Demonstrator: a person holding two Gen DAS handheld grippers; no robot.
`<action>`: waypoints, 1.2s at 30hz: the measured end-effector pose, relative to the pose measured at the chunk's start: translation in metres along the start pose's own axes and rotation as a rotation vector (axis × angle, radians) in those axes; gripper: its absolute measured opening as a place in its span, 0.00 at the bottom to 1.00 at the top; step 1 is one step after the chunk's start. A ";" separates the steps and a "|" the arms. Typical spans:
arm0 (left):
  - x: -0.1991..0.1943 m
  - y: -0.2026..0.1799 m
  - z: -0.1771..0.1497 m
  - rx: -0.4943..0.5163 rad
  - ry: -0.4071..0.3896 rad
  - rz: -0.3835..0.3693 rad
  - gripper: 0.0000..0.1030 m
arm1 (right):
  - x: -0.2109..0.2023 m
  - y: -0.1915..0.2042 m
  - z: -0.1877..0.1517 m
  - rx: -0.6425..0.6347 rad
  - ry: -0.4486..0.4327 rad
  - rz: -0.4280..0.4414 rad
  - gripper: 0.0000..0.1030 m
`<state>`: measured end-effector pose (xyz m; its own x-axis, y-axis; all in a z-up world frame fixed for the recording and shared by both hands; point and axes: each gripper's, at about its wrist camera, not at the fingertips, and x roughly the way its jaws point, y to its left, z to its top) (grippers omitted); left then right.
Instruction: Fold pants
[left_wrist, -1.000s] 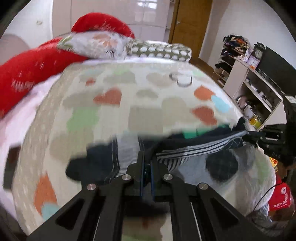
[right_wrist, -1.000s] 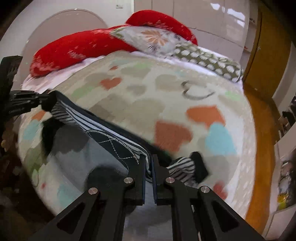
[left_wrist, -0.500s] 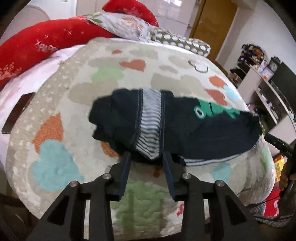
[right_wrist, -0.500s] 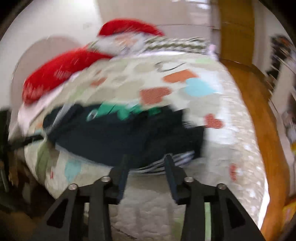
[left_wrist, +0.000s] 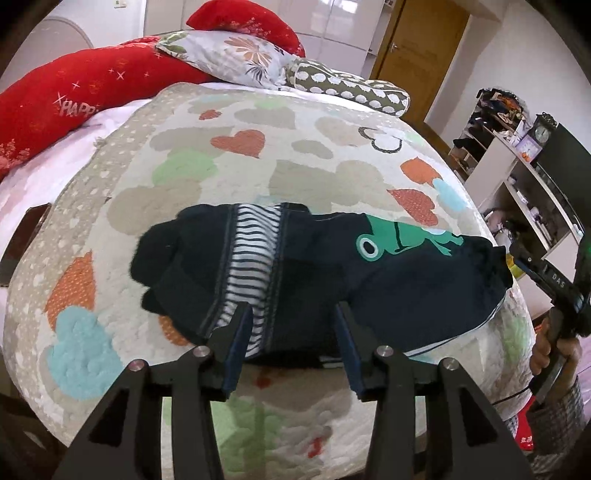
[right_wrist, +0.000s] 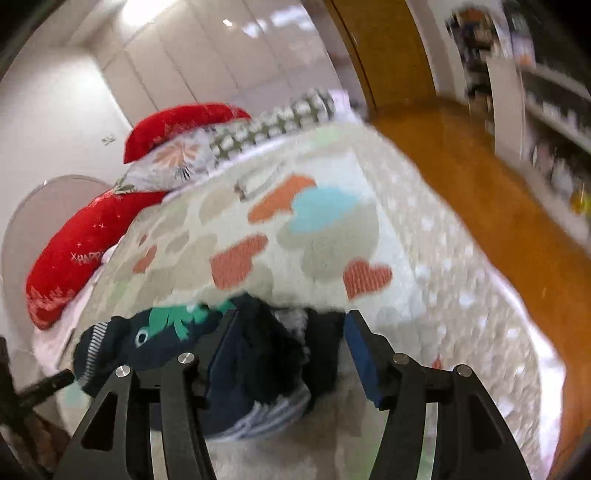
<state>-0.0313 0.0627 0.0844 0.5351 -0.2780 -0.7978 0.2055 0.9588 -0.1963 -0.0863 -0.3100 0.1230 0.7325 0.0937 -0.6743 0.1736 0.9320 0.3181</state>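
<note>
Small dark navy pants (left_wrist: 332, 273) with a striped panel and a green frog print lie folded over on the heart-patterned bed cover (left_wrist: 258, 162). My left gripper (left_wrist: 293, 334) is open, its jaws astride the near edge of the pants, holding nothing. My right gripper (right_wrist: 288, 339) is open over the pants' (right_wrist: 258, 354) right end; its view is blurred. In the left wrist view the right gripper (left_wrist: 517, 262) shows at the pants' right end.
Red, floral and dotted pillows (left_wrist: 229, 55) lie at the head of the bed. A dark phone (left_wrist: 22, 236) lies at the left edge. A shelf unit (left_wrist: 524, 177) and wooden door (left_wrist: 417, 44) stand to the right, beyond orange floor (right_wrist: 480, 184).
Both grippers held the pants stretched in the air, then laid them on the cover and opened. They have drawn back slightly; the right one has swung right.
</note>
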 end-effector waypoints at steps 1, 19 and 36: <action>0.003 -0.002 0.001 -0.001 0.005 0.000 0.43 | -0.001 0.007 0.000 -0.033 -0.021 -0.003 0.61; 0.067 0.006 0.000 -0.081 0.071 0.113 0.47 | 0.015 -0.047 -0.011 0.159 0.071 -0.017 0.31; 0.039 -0.008 0.016 -0.080 0.024 0.095 0.54 | 0.033 -0.036 -0.011 0.159 0.115 0.115 0.19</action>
<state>0.0008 0.0429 0.0641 0.5291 -0.1851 -0.8281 0.0881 0.9826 -0.1634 -0.0757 -0.3361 0.0819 0.6752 0.2440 -0.6961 0.2011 0.8470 0.4920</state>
